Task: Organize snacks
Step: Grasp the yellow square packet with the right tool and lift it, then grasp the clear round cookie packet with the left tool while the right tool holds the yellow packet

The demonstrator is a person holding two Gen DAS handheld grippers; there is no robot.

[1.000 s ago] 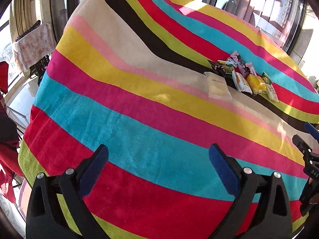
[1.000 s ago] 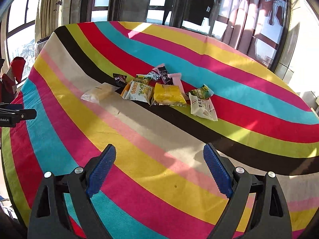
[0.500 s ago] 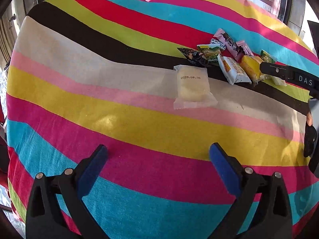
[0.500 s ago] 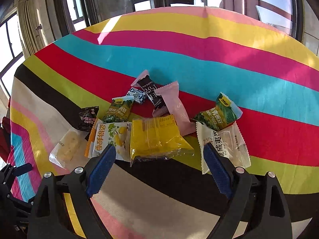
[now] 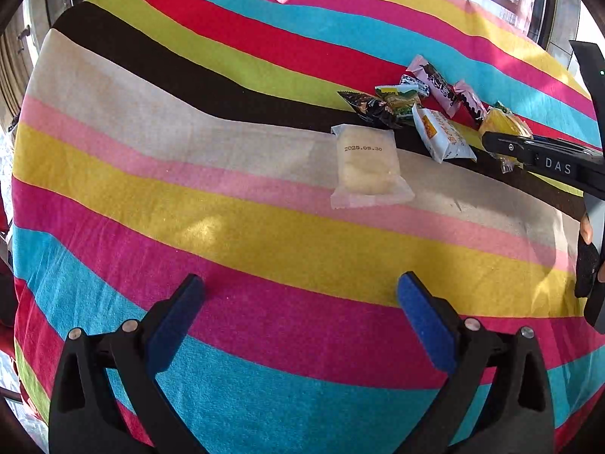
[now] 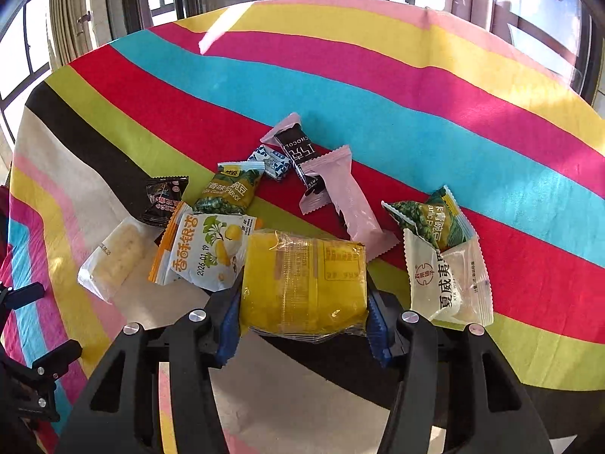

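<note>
My right gripper (image 6: 304, 321) is closing on the yellow packet (image 6: 304, 283) — pads at its sides, ready to lift. My left gripper (image 5: 302, 321) waits wide open and empty, the pale packet (image 5: 366, 164) at one o'clock.

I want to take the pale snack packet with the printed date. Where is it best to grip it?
Probably across the two long sides of the pale packet, at its thick middle. It lies flat and alone on the cloth, so the open left gripper can come from the near side.
</note>
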